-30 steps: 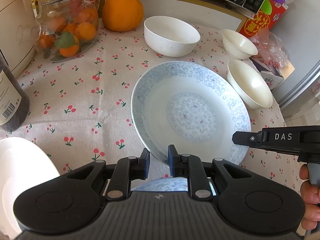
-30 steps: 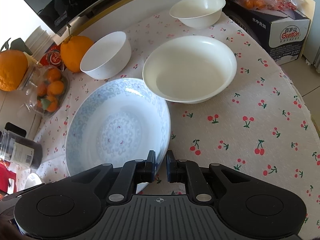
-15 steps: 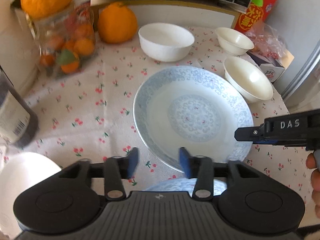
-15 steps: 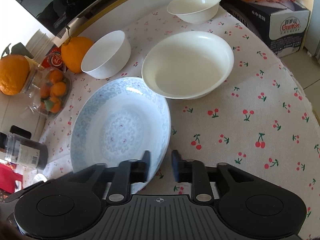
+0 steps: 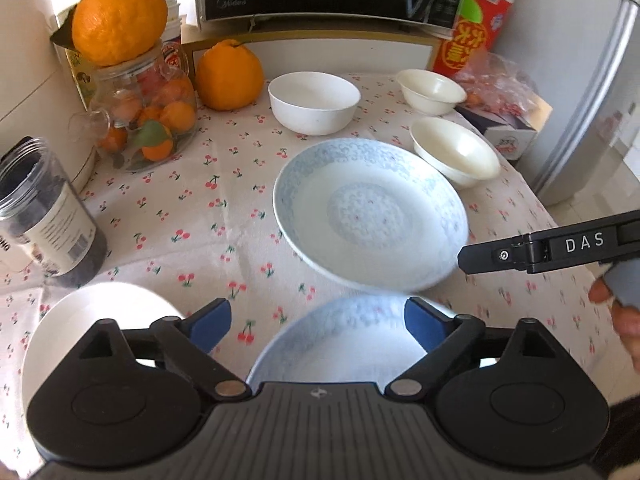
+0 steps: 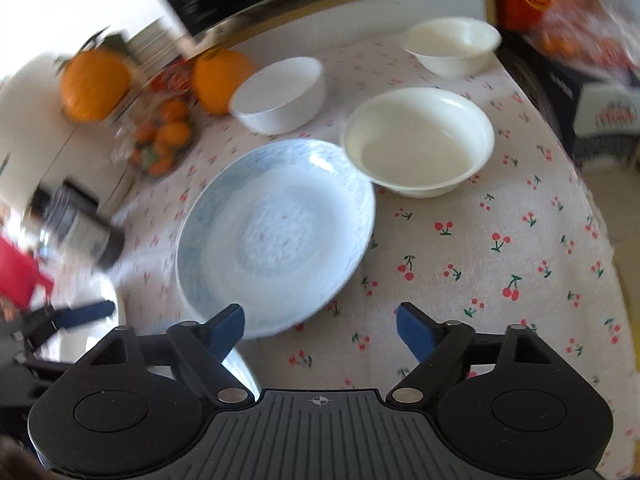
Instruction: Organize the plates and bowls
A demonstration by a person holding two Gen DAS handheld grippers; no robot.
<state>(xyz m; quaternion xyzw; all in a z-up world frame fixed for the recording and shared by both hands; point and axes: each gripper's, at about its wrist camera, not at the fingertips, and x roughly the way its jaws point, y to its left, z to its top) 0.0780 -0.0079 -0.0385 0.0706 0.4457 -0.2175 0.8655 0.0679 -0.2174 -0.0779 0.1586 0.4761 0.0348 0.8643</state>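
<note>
Two grippers: both were spread wide, holding nothing.
Left gripper [image 5: 318, 322]: hovered over a second patterned plate [image 5: 340, 344].
Right gripper [image 6: 320, 326]: fingers straddled the blue plate's [image 6: 276, 232] near rim, apart from it.
Blue plate: flat on the cherry tablecloth [image 6: 500, 272], beside the cream bowl [image 6: 420, 144].

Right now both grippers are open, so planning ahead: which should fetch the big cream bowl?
Likely right: the big cream bowl sits ahead of the right gripper; from the left gripper, the blue plate lies between.
</note>
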